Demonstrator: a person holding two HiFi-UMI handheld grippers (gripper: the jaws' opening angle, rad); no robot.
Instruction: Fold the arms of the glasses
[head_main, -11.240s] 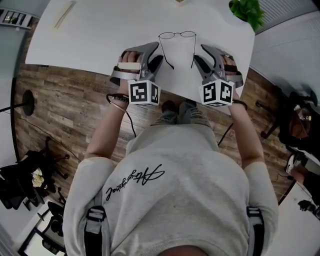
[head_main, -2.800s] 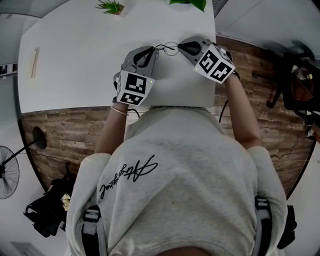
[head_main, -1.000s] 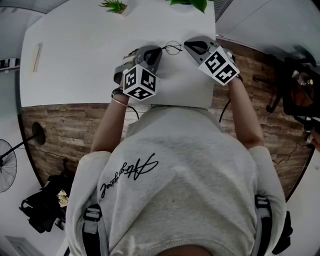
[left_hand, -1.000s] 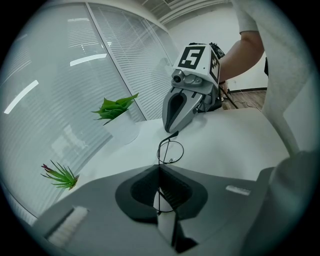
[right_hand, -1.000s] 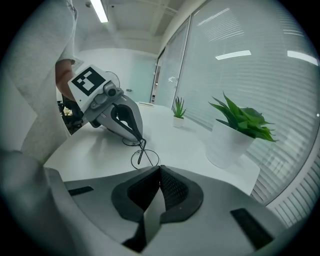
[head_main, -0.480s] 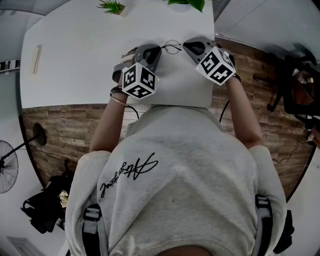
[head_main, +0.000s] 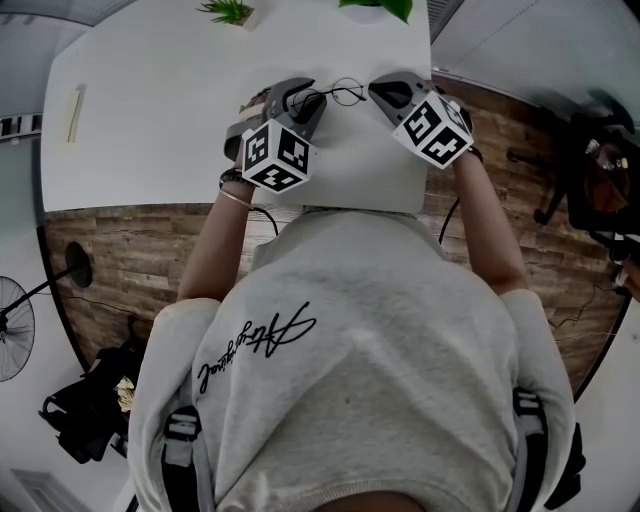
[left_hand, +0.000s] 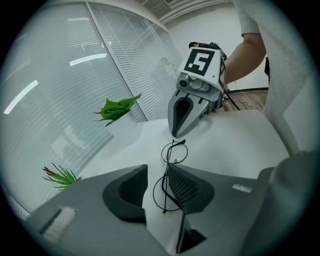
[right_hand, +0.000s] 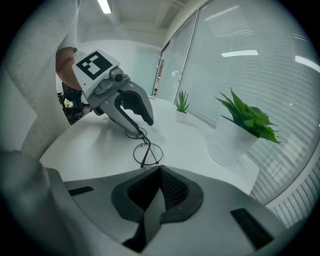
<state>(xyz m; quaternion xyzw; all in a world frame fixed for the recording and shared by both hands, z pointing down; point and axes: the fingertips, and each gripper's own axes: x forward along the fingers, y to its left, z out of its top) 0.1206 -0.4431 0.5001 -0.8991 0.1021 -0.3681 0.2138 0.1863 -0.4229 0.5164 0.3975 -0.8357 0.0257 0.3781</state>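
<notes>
Thin black round-lens glasses (head_main: 338, 95) lie on the white table (head_main: 180, 120), their arms lying along the frame. In the left gripper view the glasses (left_hand: 170, 172) have the near lens between the jaws of my left gripper (left_hand: 156, 170). Those jaws are opening, and a gap shows on both sides of the wire. My right gripper (right_hand: 160, 169) is shut and empty, its tip just short of the glasses (right_hand: 146, 151). Seen from the head, my left gripper (head_main: 305, 100) and right gripper (head_main: 376, 90) flank the glasses.
Two potted plants stand at the table's far edge: a small one (head_main: 228, 12) and a larger one in a white pot (right_hand: 240, 137). A pale stick (head_main: 72, 115) lies at the table's left. The table's right edge (head_main: 425, 140) runs close beside the right gripper.
The left gripper's jaws have gone from shut to parted around the glasses. The right gripper stays shut in about the same place.
</notes>
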